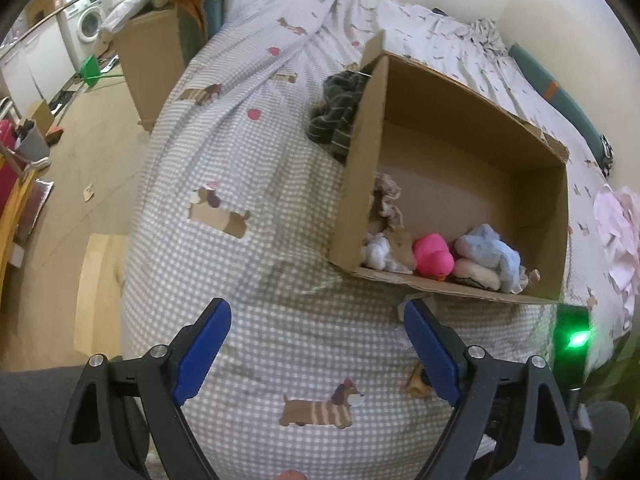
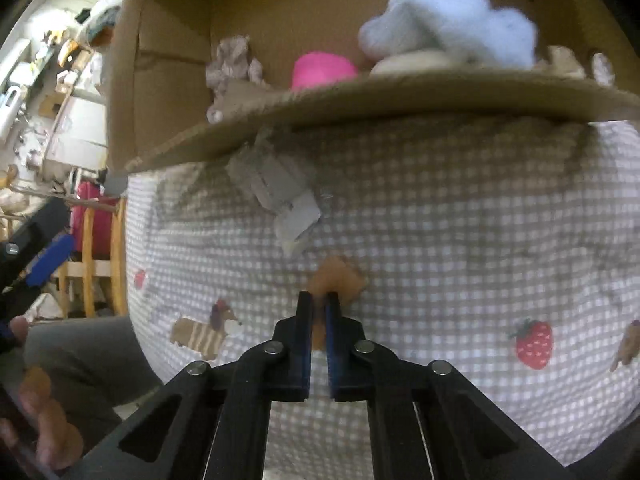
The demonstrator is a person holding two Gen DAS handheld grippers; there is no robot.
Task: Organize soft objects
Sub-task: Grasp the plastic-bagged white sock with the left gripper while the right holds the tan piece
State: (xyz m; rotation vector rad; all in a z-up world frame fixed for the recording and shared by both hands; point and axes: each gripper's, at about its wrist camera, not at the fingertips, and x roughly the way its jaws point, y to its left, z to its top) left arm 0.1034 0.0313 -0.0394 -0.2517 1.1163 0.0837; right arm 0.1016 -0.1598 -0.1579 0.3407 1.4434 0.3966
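My right gripper (image 2: 319,306) is pinched on a small orange-brown soft toy (image 2: 338,278) lying on the checked bedspread (image 2: 460,240), at 6 o'clock from the cardboard box (image 2: 168,64). My left gripper (image 1: 316,344) hangs spread wide above the bed, holding nothing. In the box's near end sit a pink duck (image 1: 432,254), a blue plush (image 1: 490,250) and a white plush (image 1: 378,250).
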